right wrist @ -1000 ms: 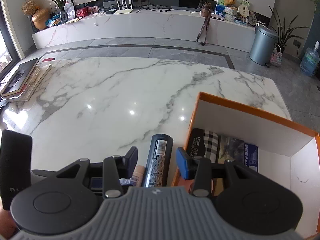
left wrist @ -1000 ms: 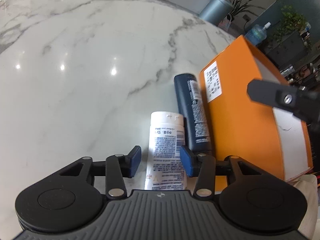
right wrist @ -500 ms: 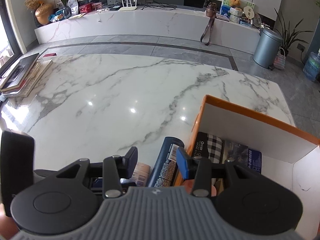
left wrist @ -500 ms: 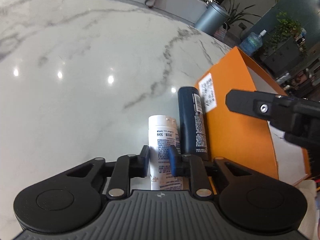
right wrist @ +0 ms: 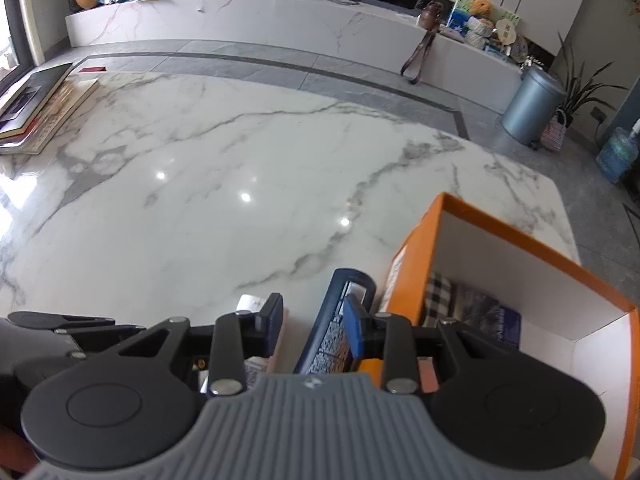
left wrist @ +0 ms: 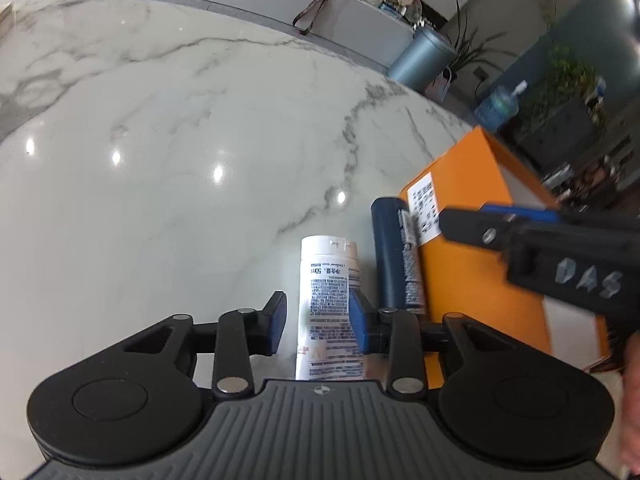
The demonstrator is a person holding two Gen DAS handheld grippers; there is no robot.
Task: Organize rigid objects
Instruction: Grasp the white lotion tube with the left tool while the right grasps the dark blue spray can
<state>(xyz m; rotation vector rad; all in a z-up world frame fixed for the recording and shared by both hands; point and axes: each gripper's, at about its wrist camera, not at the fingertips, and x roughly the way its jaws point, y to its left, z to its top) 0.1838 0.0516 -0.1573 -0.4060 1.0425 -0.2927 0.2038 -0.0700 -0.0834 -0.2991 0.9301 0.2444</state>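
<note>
A white tube with blue print [left wrist: 329, 300] lies on the marble table [left wrist: 160, 184] between the pads of my left gripper [left wrist: 318, 328], which is open, with a gap at its left pad. A dark blue bottle [left wrist: 394, 256] lies beside it against the orange box [left wrist: 472, 280]. In the right wrist view my right gripper [right wrist: 312, 330] is open above the dark blue bottle [right wrist: 340, 320], its right pad at the bottle's edge. The orange box [right wrist: 532, 240] holds a checked item [right wrist: 438, 296] and a dark packet [right wrist: 492, 316].
Books [right wrist: 36, 108] lie at the table's far left edge. A grey bin [right wrist: 532, 104], a water jug [right wrist: 618, 152] and plants stand on the floor beyond the table. A long white bench [right wrist: 280, 20] runs along the back.
My left gripper shut on the white tube half a second ago and has opened again. My right gripper has moved forward and right over the dark blue bottle.
</note>
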